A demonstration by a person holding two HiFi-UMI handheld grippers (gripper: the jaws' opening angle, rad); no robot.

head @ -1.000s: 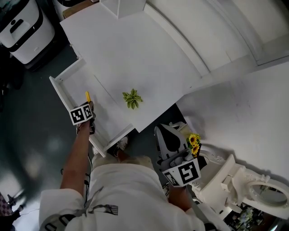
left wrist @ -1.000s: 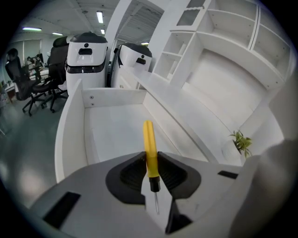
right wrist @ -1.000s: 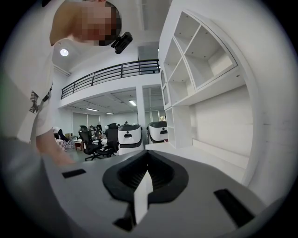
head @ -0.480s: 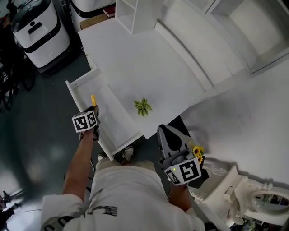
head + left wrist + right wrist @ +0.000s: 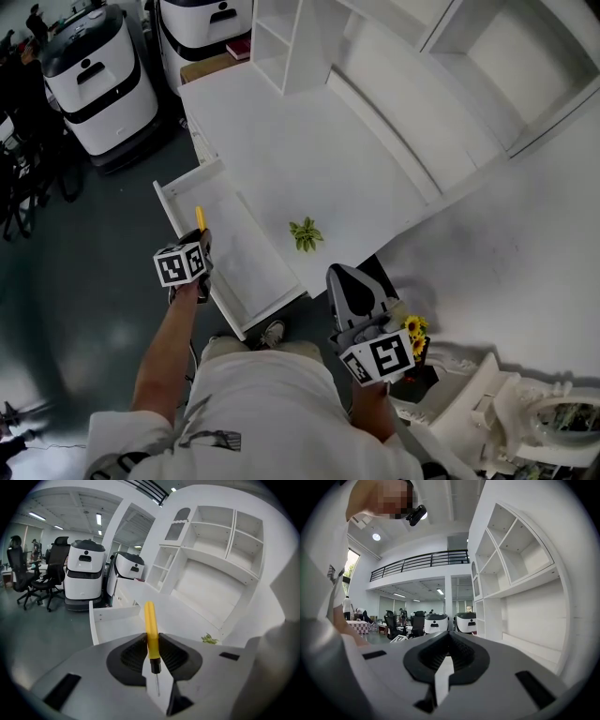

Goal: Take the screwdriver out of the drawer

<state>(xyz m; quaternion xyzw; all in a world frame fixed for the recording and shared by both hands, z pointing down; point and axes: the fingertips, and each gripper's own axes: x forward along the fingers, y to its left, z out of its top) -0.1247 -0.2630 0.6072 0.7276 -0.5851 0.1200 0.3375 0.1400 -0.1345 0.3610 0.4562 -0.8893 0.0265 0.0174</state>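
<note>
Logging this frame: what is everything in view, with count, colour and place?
screwdriver: one, yellow handle, clamped in the left gripper
drawer: one, white, pulled open at the desk's near edge
desk: one, white, ahead of the person
plant sprig: one, green, on the desk beside the drawer
shelf unit: one, white, at the desk's far end
machines: two, white and black, on the floor beyond the desk
sunflowers: small bunch, yellow, beside the right gripper
left gripper: shut on the screwdriver
right gripper: shut, empty
</note>
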